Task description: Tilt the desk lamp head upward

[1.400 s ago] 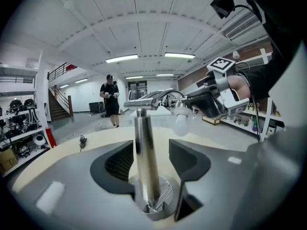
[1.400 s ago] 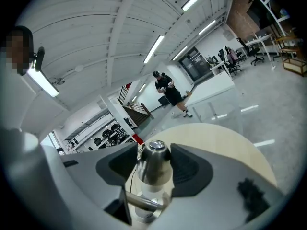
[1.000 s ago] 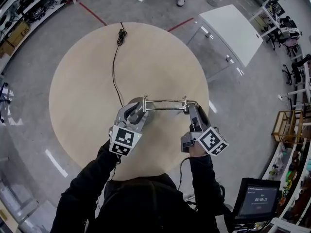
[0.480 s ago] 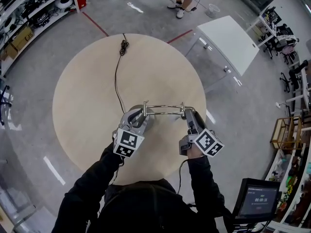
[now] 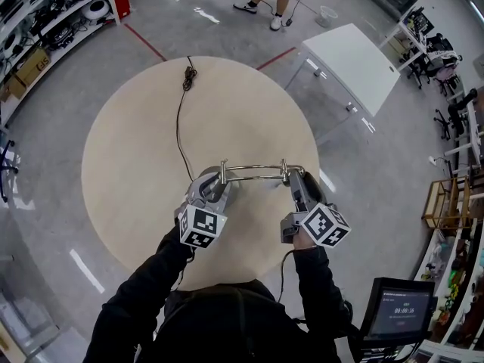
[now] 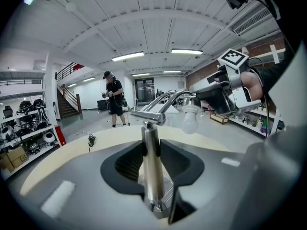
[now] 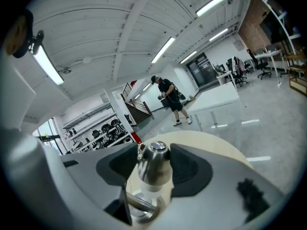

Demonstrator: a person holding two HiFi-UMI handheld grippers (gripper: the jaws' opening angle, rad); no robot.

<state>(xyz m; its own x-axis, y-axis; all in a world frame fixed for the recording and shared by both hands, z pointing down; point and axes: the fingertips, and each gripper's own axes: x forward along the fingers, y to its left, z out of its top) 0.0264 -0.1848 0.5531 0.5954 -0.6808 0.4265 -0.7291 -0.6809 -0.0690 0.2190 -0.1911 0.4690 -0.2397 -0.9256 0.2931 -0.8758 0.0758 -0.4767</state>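
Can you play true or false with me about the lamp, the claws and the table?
1. The left claw grips the lamp's upright post. True; its jaws have just been closing and now press on the post.
2. The right claw holds nothing. False: it is shut on the lamp head.
3. The table is square. False: it is round.
4. A black cord lies across the table. True.
5. There is no bulb in the lamp head. False: a white bulb sits in it.
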